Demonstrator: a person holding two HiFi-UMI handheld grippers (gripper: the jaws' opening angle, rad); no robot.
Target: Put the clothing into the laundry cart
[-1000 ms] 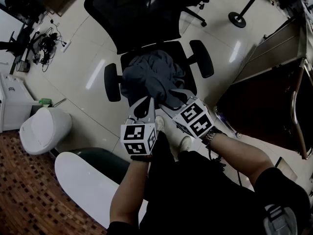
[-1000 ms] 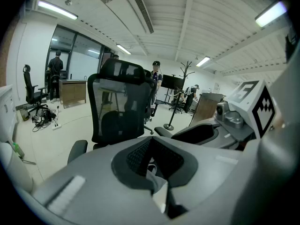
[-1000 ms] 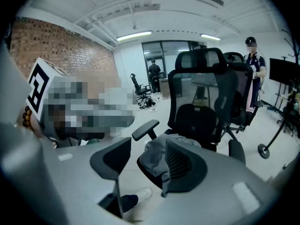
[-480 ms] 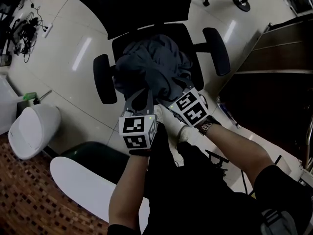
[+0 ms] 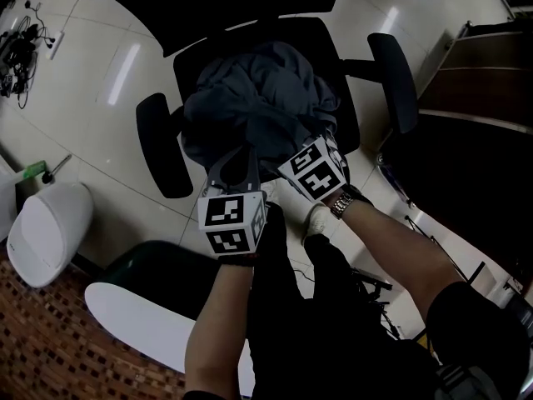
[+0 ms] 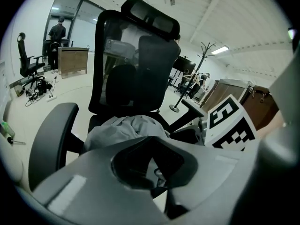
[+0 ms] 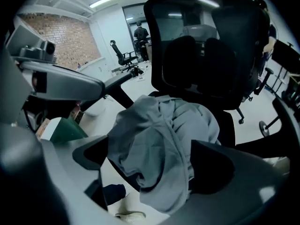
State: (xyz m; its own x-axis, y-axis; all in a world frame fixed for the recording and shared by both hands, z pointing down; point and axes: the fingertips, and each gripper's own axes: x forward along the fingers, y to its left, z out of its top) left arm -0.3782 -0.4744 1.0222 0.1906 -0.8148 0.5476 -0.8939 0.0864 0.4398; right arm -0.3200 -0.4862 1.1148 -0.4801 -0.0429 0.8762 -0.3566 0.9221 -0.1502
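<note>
1. Right gripper [image 7: 150, 159]: released. Its jaws have just been opening and stand wide apart. A hanging fold of the grey clothing [image 5: 258, 107] sits between them, and the pads do not press on it.
2. Left gripper [image 5: 236, 158]: clenched. The jaws meet at the tips with nothing caught in them, and the tips are at the near edge of the clothing pile.
3. In the head view the two grippers are side by side at the front of the pile, marker cubes toward the camera, right one slightly further in.
4. The clothing lies crumpled in a heap on the seat of a black office chair [image 5: 158, 144], between the two armrests. One fold droops over the seat's front edge.
5. The chair's mesh backrest and headrest rise behind the heap in both gripper views.
6. The chair stands on a pale glossy tiled floor [image 5: 100, 82].
7. A white rounded bin [image 5: 46, 232] stands on the floor at the left of the head view, well apart from the chair.
8. Dark wooden furniture [image 5: 475, 82] is at the right of the head view.
</note>
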